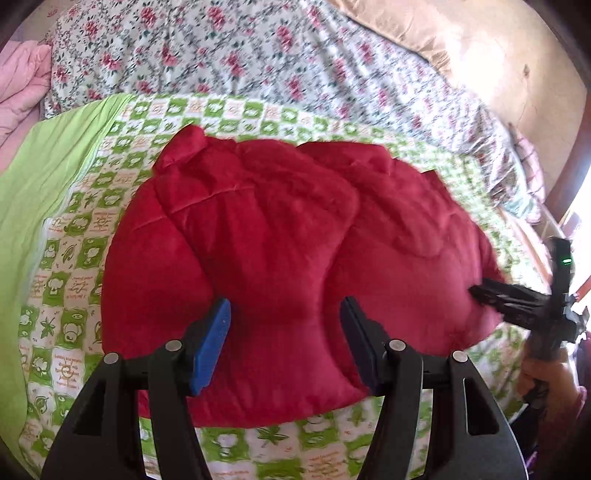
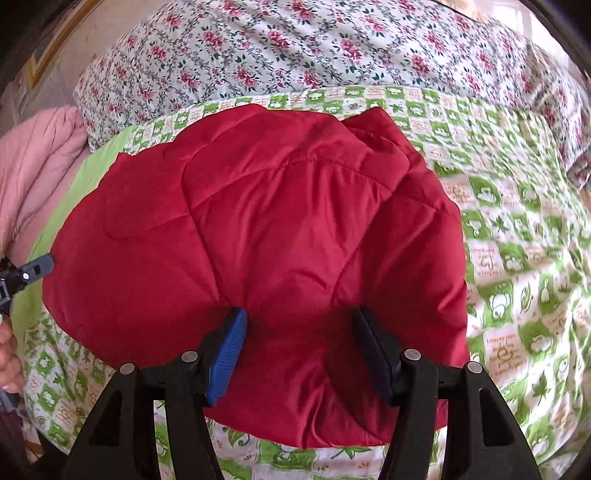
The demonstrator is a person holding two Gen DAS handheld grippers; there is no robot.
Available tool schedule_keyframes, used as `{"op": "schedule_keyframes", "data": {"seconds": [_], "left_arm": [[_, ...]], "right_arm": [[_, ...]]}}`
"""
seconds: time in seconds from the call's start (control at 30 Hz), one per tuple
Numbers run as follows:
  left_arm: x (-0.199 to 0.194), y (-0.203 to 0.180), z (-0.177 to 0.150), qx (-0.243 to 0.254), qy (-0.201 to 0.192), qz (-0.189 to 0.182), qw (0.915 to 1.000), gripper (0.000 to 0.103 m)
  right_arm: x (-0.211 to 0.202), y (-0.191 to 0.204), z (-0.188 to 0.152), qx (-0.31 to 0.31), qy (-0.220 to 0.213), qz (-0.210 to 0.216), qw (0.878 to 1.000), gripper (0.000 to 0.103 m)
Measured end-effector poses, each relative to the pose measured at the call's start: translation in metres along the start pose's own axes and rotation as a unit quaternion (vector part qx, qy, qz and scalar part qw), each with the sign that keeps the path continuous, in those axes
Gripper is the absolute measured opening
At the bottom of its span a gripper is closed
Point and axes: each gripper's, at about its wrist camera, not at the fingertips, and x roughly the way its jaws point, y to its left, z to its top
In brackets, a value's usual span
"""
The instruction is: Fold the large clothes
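Left wrist view: red quilted jacket (image 1: 280, 240) lies bunched, partly folded, on a green-and-white checked bedspread (image 1: 74, 266) on the bed, roughly mid-bedspread, near edge just below the camera. Left tongs (image 1: 285, 314) hang over the jacket's near part, jaws apart, blue pads (image 1: 212, 343) clear of each other w/ red fabric seen between them; whether the pads press the cloth can't be told. At the bed's right edge the right tongs (image 1: 480, 291) reach to the jacket's right side, blurred, held by a hand (image 1: 554, 384). Floral quilt (image 1: 229, 55) heaped along the far edge, pink bedding (image 1: 22, 81) at far-left corner, plain green sheet (image 1: 48, 166) down the left side, tan pillow (image 1: 424, 33) far right.

Right wrist view: same jacket (image 2: 258, 229) fills the centre. Right tongs (image 2: 300, 332) above its near hem, jaws apart, fabric between the pads (image 2: 227, 354); grip can't be told. Left tongs tip (image 2: 38, 267) pokes in at the jacket's left edge. Floral quilt (image 2: 295, 55) behind, pink bedding (image 2: 40, 162) left, checked bedspread (image 2: 517, 258) right.
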Motion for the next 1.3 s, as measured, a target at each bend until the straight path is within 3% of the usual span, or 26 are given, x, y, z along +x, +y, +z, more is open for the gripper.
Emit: {"op": "schedule_keyframes", "data": {"seconds": [0.37, 0.47, 0.7, 0.97, 1.3], "left_arm": [[0.022, 0.003, -0.015, 0.007, 0.01, 0.015, 0.9998, 0.063], [0.023, 0.005, -0.017, 0.009, 0.012, 0.013, 0.9998, 0.064], [0.033, -0.004, -0.017, 0.021, 0.012, 0.046, 0.9987, 0.066], [0.035, -0.006, -0.014, 0.015, 0.021, 0.054, 0.9982, 0.067], [0.034, -0.006, -0.013, 0.014, 0.028, 0.059, 0.9978, 0.067]], "right_arm": [[-0.026, 0.006, 0.011, 0.0, -0.032, 0.012, 0.999, 0.062], [-0.005, 0.004, 0.002, -0.009, 0.0, 0.005, 1.0, 0.062], [0.008, 0.0, -0.004, -0.005, -0.008, 0.011, 1.0, 0.064], [0.013, -0.001, -0.003, 0.001, -0.018, 0.009, 1.0, 0.066], [-0.002, 0.004, 0.0, 0.012, 0.001, -0.006, 1.0, 0.067]]}}
